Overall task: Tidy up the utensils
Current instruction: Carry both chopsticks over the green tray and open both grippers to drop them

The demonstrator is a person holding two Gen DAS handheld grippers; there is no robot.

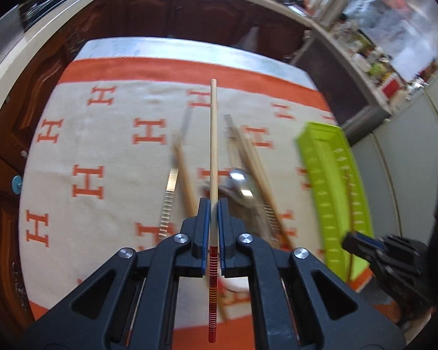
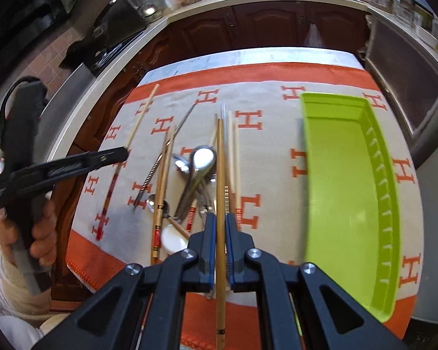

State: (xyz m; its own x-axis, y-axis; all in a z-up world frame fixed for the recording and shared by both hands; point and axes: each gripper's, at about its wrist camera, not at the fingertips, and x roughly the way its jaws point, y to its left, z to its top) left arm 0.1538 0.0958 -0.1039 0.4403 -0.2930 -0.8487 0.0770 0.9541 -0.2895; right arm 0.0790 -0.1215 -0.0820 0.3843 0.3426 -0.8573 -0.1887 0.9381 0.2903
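Currently: left gripper [image 1: 214,227] clamped on red-banded chopstick [image 1: 213,151]; right gripper [image 2: 221,243] clamped on plain chopstick [image 2: 220,192].
Remaining utensils [image 2: 189,180] heaped mid-cloth; green tray [image 2: 344,180] right, seemingly empty. Advice: carry sticks level, align lengthwise with tray, lower before releasing.

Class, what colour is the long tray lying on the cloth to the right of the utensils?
Lime green tray, clearest in the right wrist view.
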